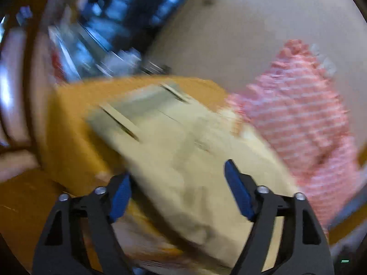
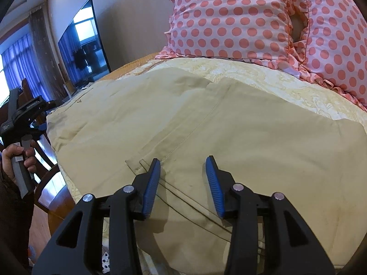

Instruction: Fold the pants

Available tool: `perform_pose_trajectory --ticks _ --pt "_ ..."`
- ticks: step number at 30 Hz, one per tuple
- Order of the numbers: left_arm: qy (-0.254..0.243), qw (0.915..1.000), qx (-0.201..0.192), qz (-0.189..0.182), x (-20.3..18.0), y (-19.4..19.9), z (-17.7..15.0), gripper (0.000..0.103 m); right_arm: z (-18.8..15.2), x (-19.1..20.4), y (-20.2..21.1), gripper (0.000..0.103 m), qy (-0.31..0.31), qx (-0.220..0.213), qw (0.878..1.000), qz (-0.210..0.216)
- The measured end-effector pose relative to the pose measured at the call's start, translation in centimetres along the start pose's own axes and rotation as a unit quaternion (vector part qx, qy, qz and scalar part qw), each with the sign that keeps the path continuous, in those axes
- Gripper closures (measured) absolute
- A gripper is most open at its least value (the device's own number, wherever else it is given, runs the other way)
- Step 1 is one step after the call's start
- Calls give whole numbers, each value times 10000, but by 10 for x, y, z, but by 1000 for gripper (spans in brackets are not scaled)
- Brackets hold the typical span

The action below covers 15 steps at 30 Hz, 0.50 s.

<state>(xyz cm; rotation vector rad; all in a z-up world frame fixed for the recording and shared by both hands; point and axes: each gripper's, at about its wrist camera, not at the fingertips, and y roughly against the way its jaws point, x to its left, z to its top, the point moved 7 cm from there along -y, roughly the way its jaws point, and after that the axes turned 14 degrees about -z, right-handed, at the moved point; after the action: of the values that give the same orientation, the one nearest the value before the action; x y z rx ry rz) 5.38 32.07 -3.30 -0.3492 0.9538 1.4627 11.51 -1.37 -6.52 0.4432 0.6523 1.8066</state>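
Note:
Beige pants (image 2: 206, 123) lie spread flat on the bed, seams and a pocket showing. My right gripper (image 2: 182, 163) is open, its blue pads just above the near part of the pants, holding nothing. In the left wrist view, which is blurred by motion, the pants (image 1: 183, 155) lie on the yellow bedcover and my left gripper (image 1: 177, 171) is open over their near end. The left gripper's body (image 2: 25, 112), held by a hand, shows at the left edge of the right wrist view, off the pants' left end.
Two pink polka-dot pillows (image 2: 229, 18) stand at the head of the bed, also seen blurred (image 1: 298, 114). A dark TV screen (image 2: 84, 43) stands on the left by the wall. A wooden chair (image 2: 52, 183) and floor lie beyond the bed's left edge.

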Motion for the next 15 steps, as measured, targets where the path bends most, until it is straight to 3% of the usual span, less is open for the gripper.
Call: perform_pose_trajectory --ticks 2,3,7,8,9,11,15 --pt "85 9999 -30 -60 0 -2 -1 36 1 0 -1 59 -27 -2 10000 12" --pt "169 9998 -82 -80 3 -2 0 44 1 0 -1 58 -35 -3 10000 25" --pt "991 9942 -359 -215 30 3 12 60 1 0 -1 56 -99 -21 9999 115" --pt "1020 9941 -355 -98 34 2 13 71 1 0 -1 56 -139 -27 9998 138" --pt "1015 9943 -331 39 37 1 14 85 1 -1 0 56 -197 -29 9997 173" --pt "949 9949 -313 164 35 0 15 90 0 -4 4 56 -398 -20 9986 357" --pt "199 9986 -367 337 -8 5 28 94 0 -24 30 56 -770 -339 9947 586"
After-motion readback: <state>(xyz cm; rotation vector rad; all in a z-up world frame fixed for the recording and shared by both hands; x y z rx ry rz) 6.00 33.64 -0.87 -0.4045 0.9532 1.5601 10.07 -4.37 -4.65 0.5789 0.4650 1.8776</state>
